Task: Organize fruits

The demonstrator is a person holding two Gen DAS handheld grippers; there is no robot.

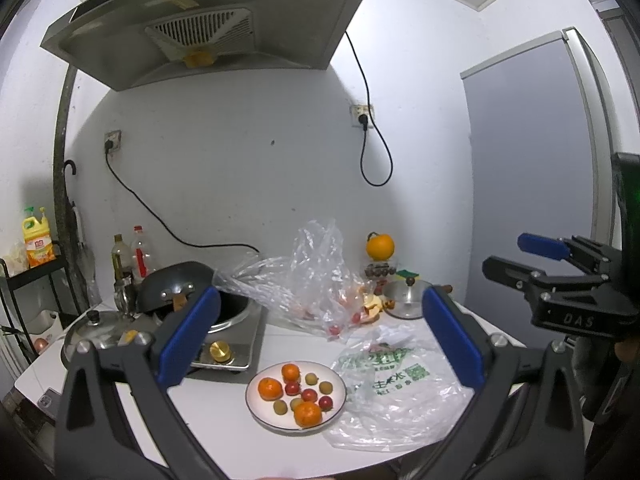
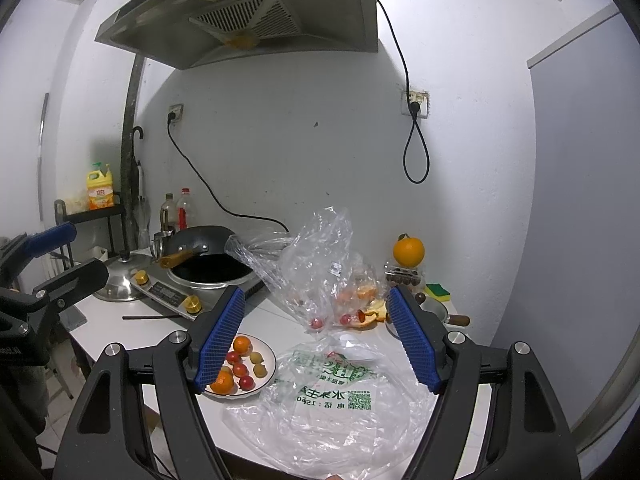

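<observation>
My left claw (image 1: 320, 336) is spread wide with nothing between its blue pads, hanging over the white desk (image 1: 224, 420). My right claw (image 2: 316, 336) is spread too and empty; in the left wrist view it shows at 3 o'clock, well apart from the fruit.

The white plate (image 1: 256, 410) sits at 6 o'clock from the gap of my left claw, just beside the stove. On it lie three mandarins (image 1: 270, 389), several cherry tomatoes (image 1: 309, 395) and a few small greenish fruits (image 1: 325, 387), all close together. From my right wrist view the same plate is at 8 o'clock, partly hidden behind my left-hand pad.

At 3 o'clock of the plate, touching its rim, lies a flat clear bag with green print (image 1: 384, 376). Behind it, at 12 o'clock, a crumpled clear bag (image 1: 316, 276) stands up with a few tomatoes and orange peel at its foot. Farther back at 1 o'clock an orange (image 1: 380, 246) rests on top of a small box. The black wok (image 1: 180, 280) sits on the stove at 10 o'clock.
</observation>
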